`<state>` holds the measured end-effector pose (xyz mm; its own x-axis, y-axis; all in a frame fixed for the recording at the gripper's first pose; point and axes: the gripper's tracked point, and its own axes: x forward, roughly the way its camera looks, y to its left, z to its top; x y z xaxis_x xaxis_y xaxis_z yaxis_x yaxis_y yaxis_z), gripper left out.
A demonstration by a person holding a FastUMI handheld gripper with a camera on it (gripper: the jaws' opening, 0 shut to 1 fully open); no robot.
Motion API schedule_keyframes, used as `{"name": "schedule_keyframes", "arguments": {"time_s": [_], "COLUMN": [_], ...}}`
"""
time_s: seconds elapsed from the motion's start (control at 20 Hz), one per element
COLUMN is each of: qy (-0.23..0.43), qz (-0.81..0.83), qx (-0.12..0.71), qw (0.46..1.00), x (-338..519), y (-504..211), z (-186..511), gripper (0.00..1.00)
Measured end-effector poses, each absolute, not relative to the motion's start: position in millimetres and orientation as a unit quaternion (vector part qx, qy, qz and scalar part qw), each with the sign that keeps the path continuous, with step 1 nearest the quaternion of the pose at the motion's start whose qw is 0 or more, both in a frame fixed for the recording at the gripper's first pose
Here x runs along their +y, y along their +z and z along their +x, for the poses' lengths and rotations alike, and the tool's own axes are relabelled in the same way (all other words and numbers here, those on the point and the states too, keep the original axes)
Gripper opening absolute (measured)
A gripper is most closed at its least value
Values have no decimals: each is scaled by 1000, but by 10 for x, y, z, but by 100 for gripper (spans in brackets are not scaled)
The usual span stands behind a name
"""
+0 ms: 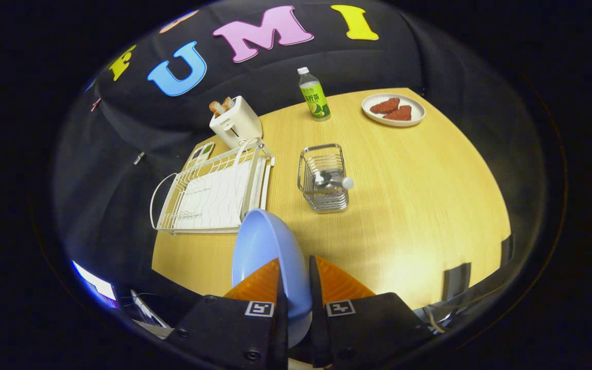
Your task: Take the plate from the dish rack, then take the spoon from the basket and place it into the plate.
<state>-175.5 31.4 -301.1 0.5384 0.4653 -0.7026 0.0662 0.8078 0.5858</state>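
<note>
Claw (pixel 295 272) is clamped on the blue plate (pixel 267 246), with one orange finger (pixel 260 282) on each side of the rim, so the plate stands on edge between them, up over the near part of the wooden table (pixel 419 205).

Past the plate and a bit left sits the white dish rack (pixel 214 192), and its wire bed looks bare. Just beyond the fingers, near the middle of the table, is the metal wire basket (pixel 323 179) with the spoon (pixel 333 181) lying in it, its light round end poking over the right rim.

Further back, a white toaster (pixel 235 122) sits right behind the rack with bread sticking out of its slots. A green bottle (pixel 314 95) stands upright near the far edge, and off to its right a white plate (pixel 393 109) holds two reddish-brown pieces of food.
</note>
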Motion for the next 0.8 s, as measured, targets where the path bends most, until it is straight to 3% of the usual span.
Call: {"name": "schedule_keyframes", "arguments": {"time_s": [0.25,0.6,0.8], "qy": [120,115,79], "qz": [350,319,294], "qx": [476,490,501], "qw": [798,803,810], "x": [432,466,390], "y": [-3383,-3674,-3873], "z": [-1785,-1741,-1685], "gripper": [22,22,27]}}
